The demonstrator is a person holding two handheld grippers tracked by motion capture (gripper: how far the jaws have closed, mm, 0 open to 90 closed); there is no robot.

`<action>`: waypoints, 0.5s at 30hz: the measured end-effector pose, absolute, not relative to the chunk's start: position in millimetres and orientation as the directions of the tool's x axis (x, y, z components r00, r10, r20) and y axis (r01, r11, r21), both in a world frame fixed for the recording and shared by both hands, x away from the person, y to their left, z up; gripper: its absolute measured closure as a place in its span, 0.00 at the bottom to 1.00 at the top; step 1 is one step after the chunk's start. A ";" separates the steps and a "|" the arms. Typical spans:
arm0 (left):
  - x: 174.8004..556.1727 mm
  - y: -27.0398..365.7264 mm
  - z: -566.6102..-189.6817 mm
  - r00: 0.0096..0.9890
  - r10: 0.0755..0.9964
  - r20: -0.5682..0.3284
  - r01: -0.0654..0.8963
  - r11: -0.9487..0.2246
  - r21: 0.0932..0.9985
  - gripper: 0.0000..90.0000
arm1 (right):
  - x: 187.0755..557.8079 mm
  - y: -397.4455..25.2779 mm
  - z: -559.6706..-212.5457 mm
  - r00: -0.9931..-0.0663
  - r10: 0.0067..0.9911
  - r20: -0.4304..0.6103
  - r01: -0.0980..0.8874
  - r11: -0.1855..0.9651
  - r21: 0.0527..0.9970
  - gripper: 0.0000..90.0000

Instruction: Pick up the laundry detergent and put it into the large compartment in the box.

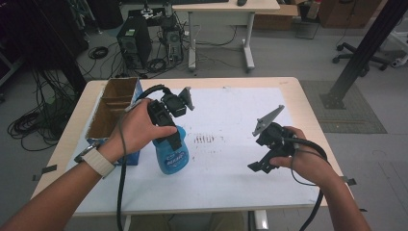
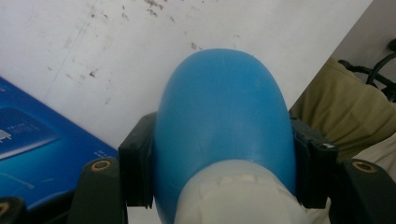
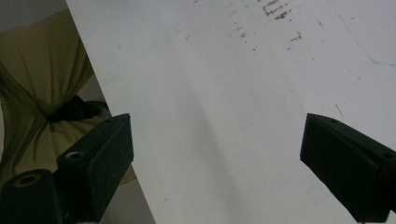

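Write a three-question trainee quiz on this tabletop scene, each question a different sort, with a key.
1. True or false: the left claw is shut on the blue bottle.
2. Multiple choice: the right claw is A) open with nothing between its jaws, B) shut on a cup, C) gripping the box.
3. Fill in: the open cardboard box stands on the bottle's ____ side in the high view.

Key: 1 true; 2 A; 3 left.
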State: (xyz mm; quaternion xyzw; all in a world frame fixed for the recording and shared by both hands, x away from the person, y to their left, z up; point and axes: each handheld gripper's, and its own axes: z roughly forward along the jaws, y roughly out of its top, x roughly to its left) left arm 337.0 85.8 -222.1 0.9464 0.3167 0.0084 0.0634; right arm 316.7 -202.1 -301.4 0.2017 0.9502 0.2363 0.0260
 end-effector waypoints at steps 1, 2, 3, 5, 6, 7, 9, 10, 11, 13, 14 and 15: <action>336.9 85.9 -220.2 0.795 0.606 -0.025 0.604 -0.787 0.125 0.41 | 316.9 -201.8 -301.5 -0.918 0.394 0.047 0.370 0.807 0.461 0.11; 336.8 85.8 -218.9 0.793 0.609 -0.026 0.607 -0.785 0.122 0.41 | 316.9 -201.4 -301.6 -0.918 0.394 0.047 0.370 0.807 0.460 0.11; 336.7 86.2 -216.5 0.788 0.615 -0.030 0.613 -0.779 0.129 0.41 | 316.9 -201.2 -301.5 -0.919 0.392 0.046 0.368 0.808 0.460 0.11; 336.9 86.5 -212.9 0.780 0.625 -0.035 0.624 -0.771 0.127 0.41 | 316.8 -200.6 -301.2 -0.919 0.391 0.048 0.367 0.808 0.461 0.11; 336.9 87.0 -210.3 0.774 0.633 -0.039 0.631 -0.764 0.133 0.41 | 316.8 -200.5 -301.2 -0.919 0.390 0.048 0.367 0.808 0.461 0.11; 336.8 87.1 -208.9 0.773 0.634 -0.037 0.632 -0.764 0.131 0.41 | 316.7 -200.3 -301.0 -0.919 0.391 0.048 0.368 0.808 0.461 0.11; 335.9 87.0 -204.9 0.770 0.638 -0.033 0.636 -0.761 0.131 0.41 | 316.6 -200.2 -300.7 -0.920 0.389 0.047 0.366 0.808 0.462 0.11; 335.3 87.0 -202.4 0.767 0.641 -0.028 0.639 -0.758 0.131 0.41 | 316.5 -200.2 -300.6 -0.920 0.389 0.047 0.366 0.808 0.461 0.11; 335.0 87.1 -200.7 0.766 0.642 -0.026 0.639 -0.758 0.133 0.41 | 316.4 -200.4 -300.3 -0.920 0.389 0.047 0.366 0.808 0.462 0.11; 334.6 88.3 -196.2 0.760 0.649 -0.025 0.646 -0.750 0.143 0.41 | 316.6 -200.7 -300.0 -0.921 0.388 0.045 0.363 0.809 0.462 0.11; 335.0 89.4 -193.5 0.753 0.657 -0.028 0.654 -0.743 0.145 0.41 | 316.5 -200.8 -299.8 -0.920 0.389 0.045 0.364 0.809 0.461 0.11; 335.1 90.0 -191.1 0.748 0.663 -0.029 0.659 -0.738 0.145 0.41 | 316.5 -200.9 -299.8 -0.920 0.389 0.045 0.364 0.809 0.461 0.11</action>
